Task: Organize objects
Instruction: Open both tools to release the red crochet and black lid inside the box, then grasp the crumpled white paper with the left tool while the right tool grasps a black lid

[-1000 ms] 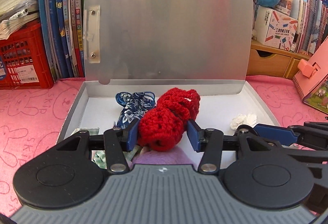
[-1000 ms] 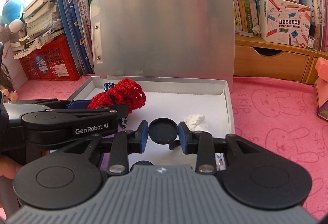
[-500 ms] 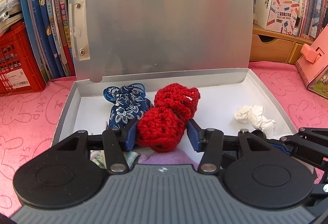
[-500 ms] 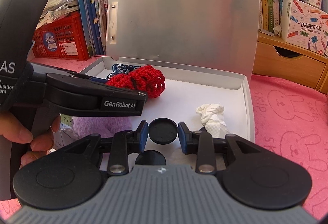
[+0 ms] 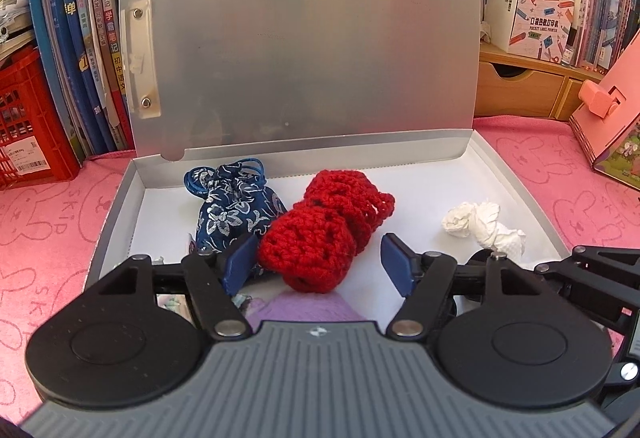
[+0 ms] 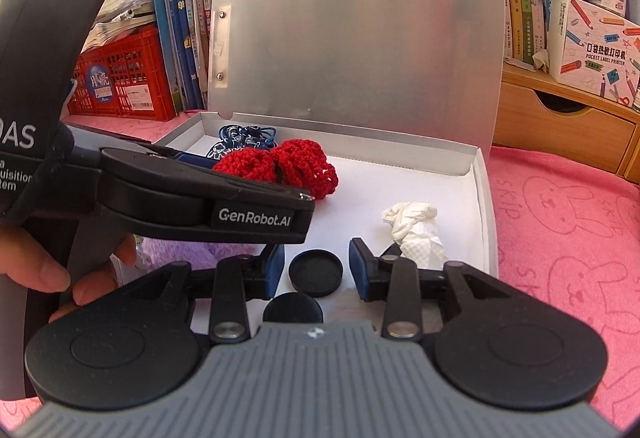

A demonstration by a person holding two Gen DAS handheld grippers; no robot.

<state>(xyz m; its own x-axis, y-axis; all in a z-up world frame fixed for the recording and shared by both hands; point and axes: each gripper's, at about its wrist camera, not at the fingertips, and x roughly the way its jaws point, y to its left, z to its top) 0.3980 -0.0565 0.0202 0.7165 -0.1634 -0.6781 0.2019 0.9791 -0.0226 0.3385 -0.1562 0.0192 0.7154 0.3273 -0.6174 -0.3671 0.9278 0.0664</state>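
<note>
1. My left gripper [image 5: 318,264] has its fingers released and spread. The red crochet piece [image 5: 326,230] lies between them in the box [image 5: 516,181], resting against the left finger with a clear gap to the right one.
2. My right gripper [image 6: 316,272] also has its fingers parted. A black round cap [image 6: 316,273] lies between them on the box floor, touching neither. A second black cap [image 6: 293,308] sits nearer to me, just below the first.
3. Just left of my left fingers, the blue floral pouch [image 5: 232,209] presses against the crochet piece. Off to the right, beyond both sets of fingers, lies a crumpled white tissue [image 5: 482,224].
4. I judge the step in hand to be letting go and leaving. To do it well I draw both grippers straight back and up, fingers kept wide, so the left finger does not snag the loose yarn and drag the piece onto the pouch.
5. Behind everything the box lid [image 5: 304,45] stands upright; I keep clear of it.
</note>
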